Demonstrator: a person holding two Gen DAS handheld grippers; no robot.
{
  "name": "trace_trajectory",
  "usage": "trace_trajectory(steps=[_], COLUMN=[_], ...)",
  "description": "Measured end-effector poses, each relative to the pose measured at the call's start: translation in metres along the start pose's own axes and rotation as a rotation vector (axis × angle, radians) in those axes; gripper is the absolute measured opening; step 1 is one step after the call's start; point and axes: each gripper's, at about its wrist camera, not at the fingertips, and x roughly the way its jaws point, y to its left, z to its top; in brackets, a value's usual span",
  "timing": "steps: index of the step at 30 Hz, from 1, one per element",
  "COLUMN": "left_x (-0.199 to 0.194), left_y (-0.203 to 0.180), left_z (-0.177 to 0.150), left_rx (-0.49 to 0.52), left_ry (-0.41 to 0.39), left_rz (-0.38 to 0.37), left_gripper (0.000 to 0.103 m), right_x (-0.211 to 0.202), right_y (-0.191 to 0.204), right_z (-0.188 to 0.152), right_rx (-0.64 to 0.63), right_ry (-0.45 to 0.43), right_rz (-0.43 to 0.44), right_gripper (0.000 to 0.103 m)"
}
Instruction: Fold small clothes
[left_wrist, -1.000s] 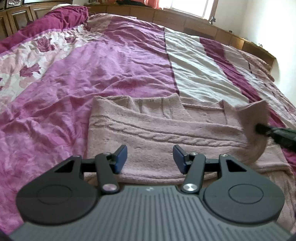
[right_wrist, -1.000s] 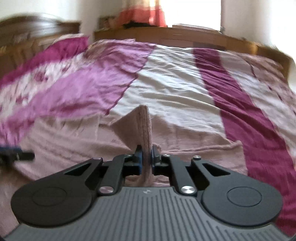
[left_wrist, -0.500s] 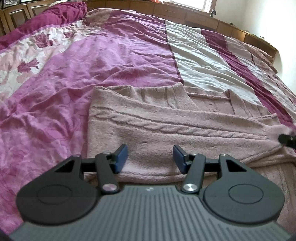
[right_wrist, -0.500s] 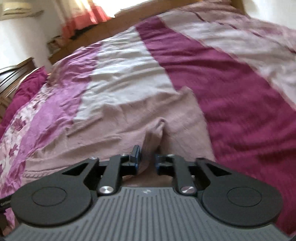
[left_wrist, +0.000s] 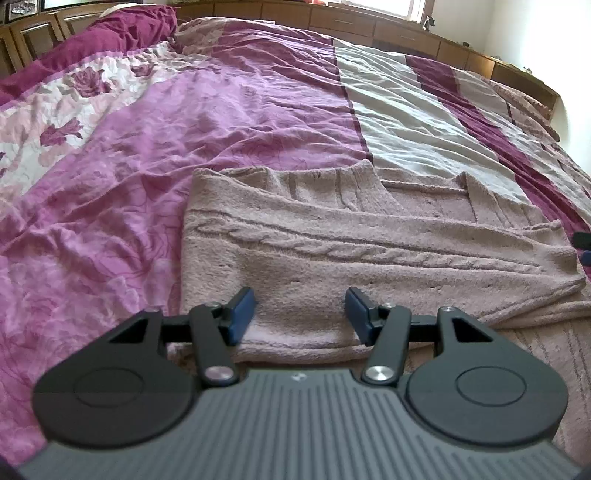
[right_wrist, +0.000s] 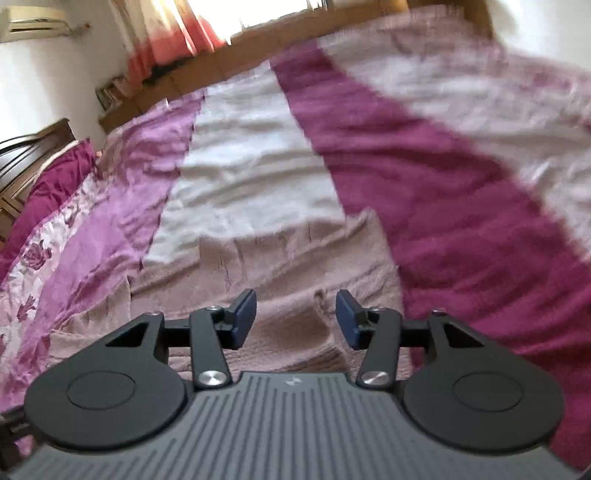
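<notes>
here the left gripper (left_wrist: 300, 314) hovers low over the near edge of the pink knit sweater (left_wrist: 369, 254), its blue-padded fingers (left_wrist: 242, 314) spread wide with nothing between them. the sweater lies flat on the bed, on the purple bedspread (left_wrist: 184, 129), folded into a long band whose long axis runs left to right across the left wrist view, the cable stitch following that line and its ribbed ends pointing away toward the far side. at the right end of the band a dark bit of the right gripper (left_wrist: 583, 240) shows just beside the sweater. a second ago the right gripper (right_wrist: 295, 319) pinched a raised flap of the knit; now its fingers (right_wrist: 349, 319) are parted, empty, and that flap lies down on the garment (right_wrist: 295, 266). beyond, wooden cabinets (left_wrist: 369, 26) line the far edge of the bed.
</notes>
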Motion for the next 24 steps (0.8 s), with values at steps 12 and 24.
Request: trace_trajectory(steps=[12, 24], left_x=[0.002, 0.001], left_y=[0.000, -0.002], left_z=[-0.002, -0.005], left_rx=[-0.006, 0.015], left_ry=[-0.004, -0.016], left_rz=[0.003, 0.013], left_gripper=[0.057, 0.058], right_x=[0.009, -0.001], right_y=[-0.003, 0.000], right_z=[-0.007, -0.020], right_rx=[-0.079, -0.110], right_ry=[-0.138, -0.133], right_rz=[0.064, 0.089], right_gripper=[0.020, 0.061])
